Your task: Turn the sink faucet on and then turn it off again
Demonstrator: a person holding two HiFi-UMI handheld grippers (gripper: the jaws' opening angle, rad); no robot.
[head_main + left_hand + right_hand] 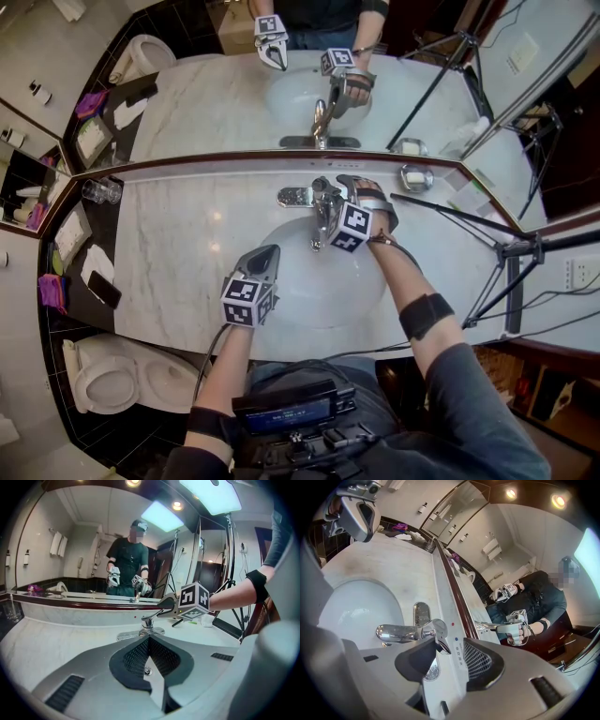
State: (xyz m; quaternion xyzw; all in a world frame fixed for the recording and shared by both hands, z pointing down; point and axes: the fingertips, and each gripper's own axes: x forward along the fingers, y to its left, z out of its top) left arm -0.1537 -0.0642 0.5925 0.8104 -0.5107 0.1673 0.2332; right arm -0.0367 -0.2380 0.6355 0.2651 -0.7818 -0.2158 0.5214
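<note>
faucet [401, 632] chrome, lever [437, 638] between wide jaws of right hand-held gripper [443, 656], left hand-held gripper [149, 644] closed, empty

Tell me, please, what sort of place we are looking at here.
Most likely a hotel-style bathroom. A marble vanity counter holds a sunken washbasin with a chrome faucet. A wide mirror runs along the wall behind it, and a toilet stands beside the counter.

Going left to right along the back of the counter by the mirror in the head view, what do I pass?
Drinking glasses → faucet → soap dish
</note>
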